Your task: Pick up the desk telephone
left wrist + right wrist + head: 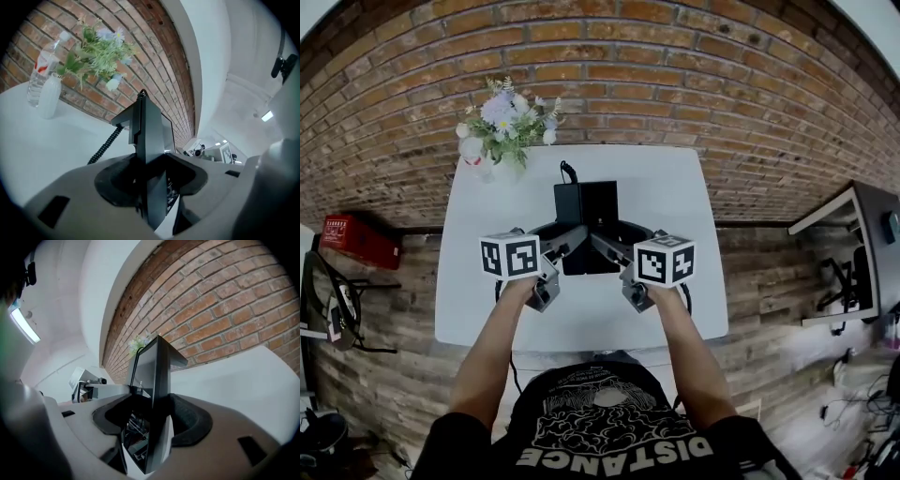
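A black desk telephone (586, 217) hangs above the white table (469, 281), held between the two grippers. My left gripper (565, 246) clamps its left edge and my right gripper (607, 247) clamps its right edge. In the left gripper view the phone's side (151, 154) stands upright between the jaws, and its coiled cord (104, 146) trails down to the left. In the right gripper view the phone body (157, 394) is wedged between the black pads, keypad side facing left. Both grippers are shut on the phone.
A white vase of flowers (506, 127) and a water bottle (41, 70) stand at the table's back left, against the brick wall. A red box (361, 239) sits on the floor at left. At right stands another desk (853, 253).
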